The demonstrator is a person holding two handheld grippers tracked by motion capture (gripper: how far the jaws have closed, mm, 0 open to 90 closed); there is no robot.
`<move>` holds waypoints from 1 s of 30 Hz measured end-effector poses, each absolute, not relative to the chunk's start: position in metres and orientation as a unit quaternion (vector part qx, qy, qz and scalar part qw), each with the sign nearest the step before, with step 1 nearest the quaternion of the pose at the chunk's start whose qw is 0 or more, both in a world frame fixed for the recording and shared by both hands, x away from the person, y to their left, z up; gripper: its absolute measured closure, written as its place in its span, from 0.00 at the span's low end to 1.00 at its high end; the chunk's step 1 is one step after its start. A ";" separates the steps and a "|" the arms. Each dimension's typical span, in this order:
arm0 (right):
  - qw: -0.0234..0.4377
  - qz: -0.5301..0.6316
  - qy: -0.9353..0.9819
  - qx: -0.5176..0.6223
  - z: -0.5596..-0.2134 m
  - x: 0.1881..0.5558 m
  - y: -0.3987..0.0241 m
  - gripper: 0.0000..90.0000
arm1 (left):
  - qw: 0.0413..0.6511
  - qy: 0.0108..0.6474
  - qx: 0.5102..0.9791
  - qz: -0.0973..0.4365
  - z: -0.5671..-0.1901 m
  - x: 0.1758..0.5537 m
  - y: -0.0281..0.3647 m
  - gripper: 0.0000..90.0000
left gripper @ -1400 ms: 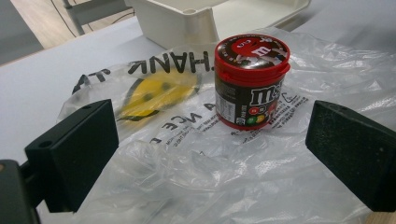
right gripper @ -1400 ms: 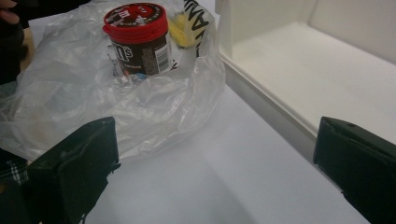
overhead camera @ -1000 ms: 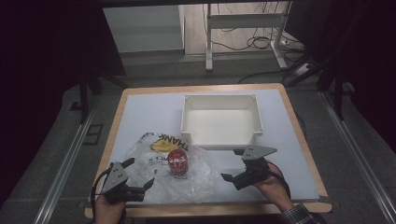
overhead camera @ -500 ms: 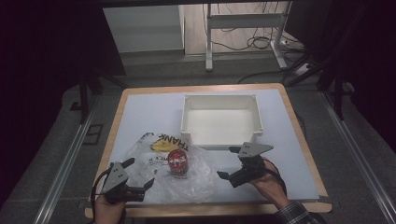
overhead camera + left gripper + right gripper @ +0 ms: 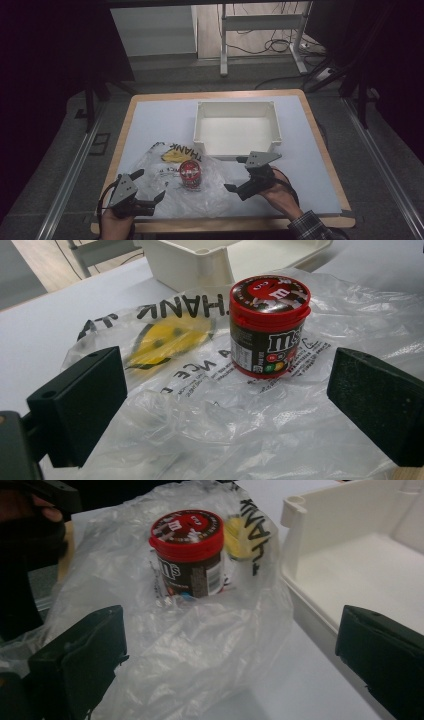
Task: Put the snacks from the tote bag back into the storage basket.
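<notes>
The red-lidded candy jar (image 5: 190,174) stands upright, lid up, on a clear plastic bag (image 5: 170,187) spread over the tabletop (image 5: 150,120), just before the white bin (image 5: 237,128). The left tool (image 5: 148,188) and right tool (image 5: 239,175) flank it, jaws wide apart, holding nothing.

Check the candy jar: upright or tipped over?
Upright: the candy jar stands on its base on the plastic bag, red lid on top, facing up.
</notes>
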State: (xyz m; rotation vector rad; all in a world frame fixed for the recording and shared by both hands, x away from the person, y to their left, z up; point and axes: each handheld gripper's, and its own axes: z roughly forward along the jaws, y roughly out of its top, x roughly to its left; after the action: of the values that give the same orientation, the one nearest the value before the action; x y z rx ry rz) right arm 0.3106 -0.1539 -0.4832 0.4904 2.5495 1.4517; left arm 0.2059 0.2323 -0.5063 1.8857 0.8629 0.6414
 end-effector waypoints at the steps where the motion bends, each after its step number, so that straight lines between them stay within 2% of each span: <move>1: 0.081 0.487 0.854 0.162 -0.483 0.311 -0.152 0.00 | 0.467 0.352 0.768 0.261 -0.506 0.206 0.232 0.03; 30: 0.055 0.457 0.880 0.120 -0.492 0.322 -0.110 0.01 | 0.464 0.347 0.772 0.261 -0.506 0.206 0.231 0.03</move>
State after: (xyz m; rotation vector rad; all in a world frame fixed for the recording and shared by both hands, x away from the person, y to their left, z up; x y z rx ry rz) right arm 0.3219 -0.1100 -0.4918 0.3649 2.6699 1.3876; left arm 0.2059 0.2315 -0.5063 1.8962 0.8537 0.6412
